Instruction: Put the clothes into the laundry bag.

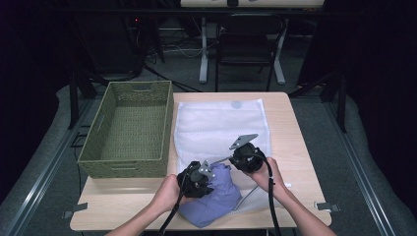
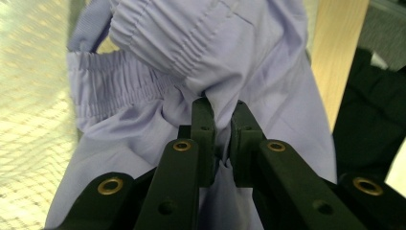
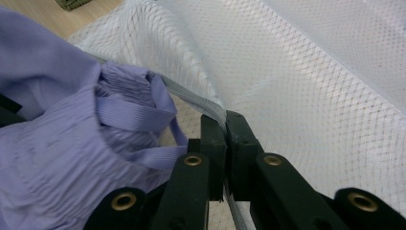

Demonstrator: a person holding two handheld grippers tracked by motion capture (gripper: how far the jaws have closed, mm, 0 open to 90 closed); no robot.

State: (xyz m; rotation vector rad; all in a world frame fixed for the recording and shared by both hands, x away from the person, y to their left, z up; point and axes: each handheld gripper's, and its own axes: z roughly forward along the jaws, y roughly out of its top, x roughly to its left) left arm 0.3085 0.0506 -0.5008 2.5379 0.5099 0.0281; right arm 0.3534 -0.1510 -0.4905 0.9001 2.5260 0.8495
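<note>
The lavender garment, pinched in the left gripper, sat at six o'clock; the right gripper clamped the mesh bag rim. Stuffing seemingly came next.

A woven green basket stands on the light wooden table, taking up its left part, with its near wall set back from the table's front edge. The basket is rectangular, with slot handles cut into its walls, and nothing shows inside it. Beyond the basket and the far edge of the table, a dark chair stands on the grey floor between white table legs. Loose cables lie on the floor behind the basket, to the left of that chair.
</note>
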